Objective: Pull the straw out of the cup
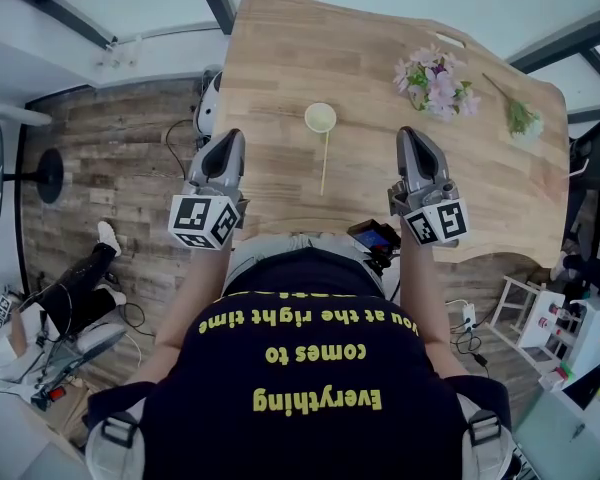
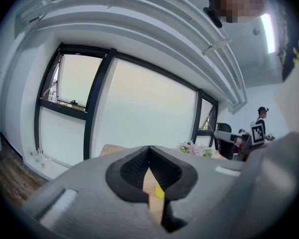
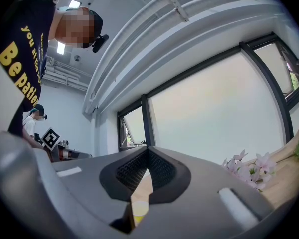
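Holding both tools out over the near edge of the wooden table [image 1: 280, 58], the person is keeping the left gripper [image 1: 230, 136] and the right gripper [image 1: 410, 133] well apart, each pointing away from the body. Both pairs of jaws are meeting at their tips and are gripping nothing. Between the two grippers and a little beyond them, the thin straw [image 1: 325, 163] is running from the near side of the pale yellow-green cup [image 1: 320, 117] back toward the person; whether its far end is sitting inside the cup cannot be told. Farther off to the right, pink flowers [image 1: 435, 80] and a green sprig [image 1: 520, 118] are lying on the wood.
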The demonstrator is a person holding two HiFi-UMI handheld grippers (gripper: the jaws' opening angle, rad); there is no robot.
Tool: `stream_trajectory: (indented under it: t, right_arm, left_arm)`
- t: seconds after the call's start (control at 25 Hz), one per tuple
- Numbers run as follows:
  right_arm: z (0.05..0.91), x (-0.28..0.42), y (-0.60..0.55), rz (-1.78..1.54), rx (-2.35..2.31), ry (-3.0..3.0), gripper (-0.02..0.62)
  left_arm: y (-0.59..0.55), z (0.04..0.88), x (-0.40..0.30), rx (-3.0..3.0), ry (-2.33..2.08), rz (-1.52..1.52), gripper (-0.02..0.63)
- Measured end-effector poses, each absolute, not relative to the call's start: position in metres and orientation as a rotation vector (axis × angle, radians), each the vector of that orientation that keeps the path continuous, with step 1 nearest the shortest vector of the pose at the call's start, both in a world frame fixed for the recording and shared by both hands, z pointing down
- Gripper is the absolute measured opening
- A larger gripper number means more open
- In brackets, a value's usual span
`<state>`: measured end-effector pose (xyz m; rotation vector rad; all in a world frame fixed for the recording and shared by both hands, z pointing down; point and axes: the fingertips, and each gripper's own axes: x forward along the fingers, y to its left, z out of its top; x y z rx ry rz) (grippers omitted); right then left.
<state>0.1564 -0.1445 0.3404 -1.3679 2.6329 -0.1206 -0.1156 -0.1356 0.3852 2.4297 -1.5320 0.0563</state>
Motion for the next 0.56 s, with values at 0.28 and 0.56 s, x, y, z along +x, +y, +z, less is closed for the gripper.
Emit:
stream_trajectory:
  t: [0.28,0.56]
  right_arm:
    - [0.3418,0.1571,-0.1448,-0.11,-1.372,2.642,0.005]
    - [0.3417,0.1485,-0.1456,-0.052,-1.353,2.704,0.005]
  left_arm:
    - [-0.1359,0.3873,-0.1138,2.432,-1.529,0.055,0.001]
    - [-0.1394,0.3891,-0.1111,2.435,-1.522,0.055,0.002]
